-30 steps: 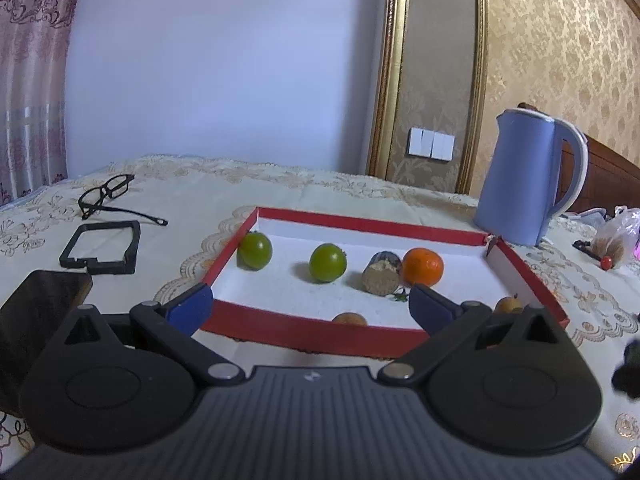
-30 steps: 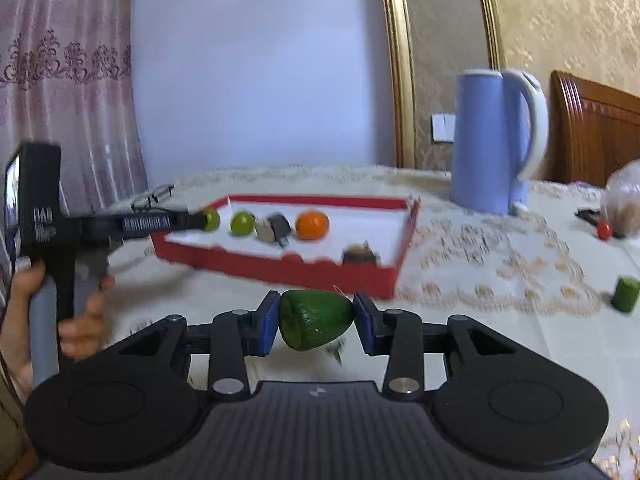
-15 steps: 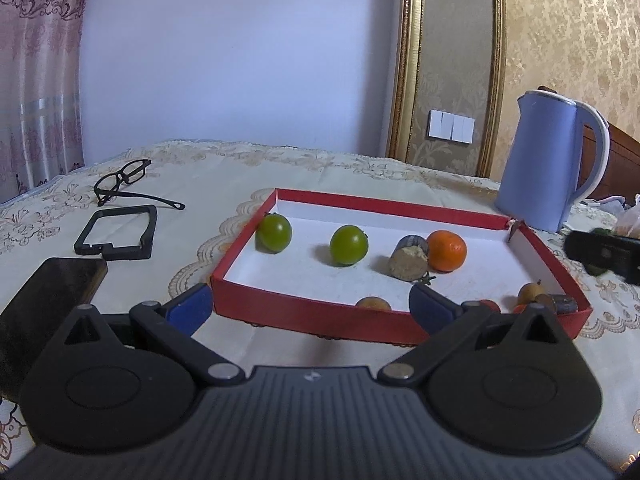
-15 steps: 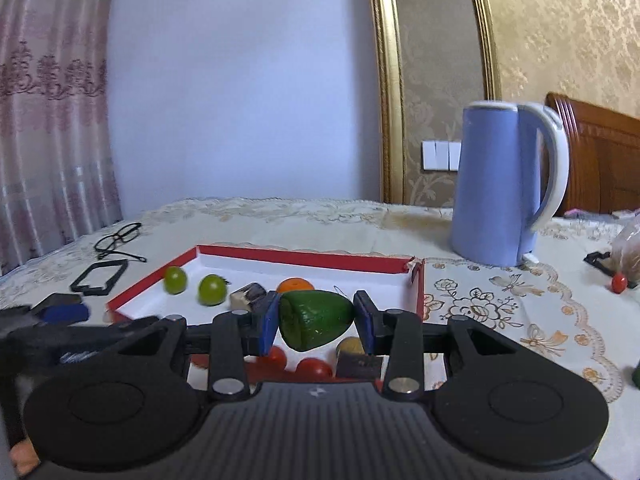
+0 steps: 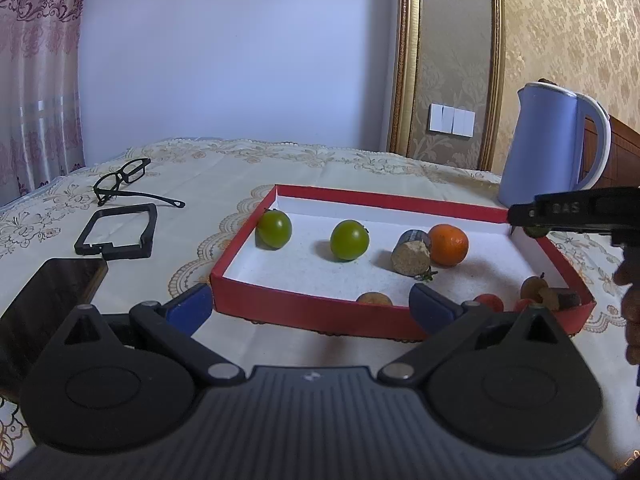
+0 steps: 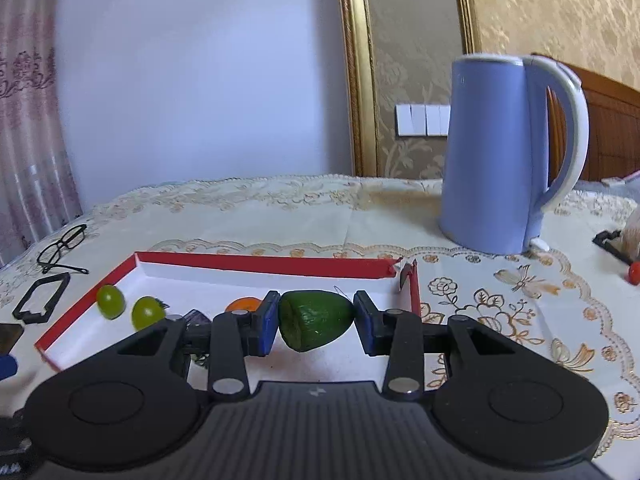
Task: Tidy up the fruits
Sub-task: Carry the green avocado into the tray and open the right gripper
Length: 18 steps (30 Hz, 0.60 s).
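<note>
A cream embroidered tablecloth (image 5: pixel 320 176) covers the table and gives everything a soft, flat bed to rest on. Toward the far right stands the blue electric kettle (image 6: pixel 504 152), upright and well clear of the work, so it seems merely parked there. The red-walled tray (image 5: pixel 320 314) with its white floor is the collecting place: its low walls keep round fruit from rolling off. Inside, two green tomatoes (image 5: pixel 349 240) sit apart along the left and middle, an orange mandarin (image 5: pixel 448 245) touches a cork-like cylinder (image 5: pixel 410 258), and several small red and brown fruits (image 5: pixel 534 288) crowd the near right corner. To the left of the tray lie a dark phone (image 5: pixel 44 304), an empty black frame (image 5: pixel 116 230) and a pair of glasses (image 5: pixel 124 178), all outside it, probably because they are not fruit. The right gripper (image 6: pixel 316 322) is clenched on a cut green avocado-like piece (image 6: pixel 314 320), its blue pads pressing both sides, and carries it above the tray's near right part, presumably ready to set it down among the others. The left gripper (image 5: pixel 310 302) hangs just before the tray's near wall with jaws spread wide and nothing between them, likely waiting its turn.
</note>
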Available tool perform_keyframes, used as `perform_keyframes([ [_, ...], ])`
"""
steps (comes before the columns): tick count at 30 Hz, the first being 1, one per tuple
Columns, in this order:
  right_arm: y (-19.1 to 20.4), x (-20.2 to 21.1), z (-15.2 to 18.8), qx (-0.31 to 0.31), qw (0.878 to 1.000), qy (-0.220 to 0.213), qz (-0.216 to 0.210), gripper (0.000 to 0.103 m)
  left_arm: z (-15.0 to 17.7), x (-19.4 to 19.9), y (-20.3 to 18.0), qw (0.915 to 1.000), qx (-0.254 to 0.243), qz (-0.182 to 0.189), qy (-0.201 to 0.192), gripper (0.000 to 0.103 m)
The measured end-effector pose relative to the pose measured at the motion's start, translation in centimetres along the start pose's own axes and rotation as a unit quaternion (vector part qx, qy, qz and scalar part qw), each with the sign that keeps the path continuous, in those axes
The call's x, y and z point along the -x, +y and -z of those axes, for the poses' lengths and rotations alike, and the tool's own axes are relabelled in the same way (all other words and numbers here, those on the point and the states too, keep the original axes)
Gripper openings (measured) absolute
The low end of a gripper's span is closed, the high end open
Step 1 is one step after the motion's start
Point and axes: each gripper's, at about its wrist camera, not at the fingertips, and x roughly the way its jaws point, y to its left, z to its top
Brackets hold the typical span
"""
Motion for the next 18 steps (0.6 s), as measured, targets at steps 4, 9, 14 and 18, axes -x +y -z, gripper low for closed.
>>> perform_keyframes([
  [4, 0.4, -1.2, -0.1, 0.006, 1.0, 0.01, 0.007, 0.039, 0.0, -0.1, 0.0, 1.0, 0.0, -0.003, 0.003, 0.103],
  [9, 0.7, -2.2, -0.1, 0.008, 1.0, 0.02, 0.017, 0.039, 0.0, -0.3, -0.1, 1.0, -0.002, -0.006, 0.007, 0.103],
  [14, 1.1, -3.0, -0.1, 0.015, 0.999, 0.031, 0.027, 0.039, 0.0, -0.4, -0.2, 0.9999, -0.007, -0.007, 0.01, 0.103],
  [18, 1.2, -3.6, 0.0, 0.021, 0.998, 0.045, 0.033, 0.041, 0.1, -0.4, -0.3, 0.9998, -0.01, -0.01, 0.014, 0.103],
])
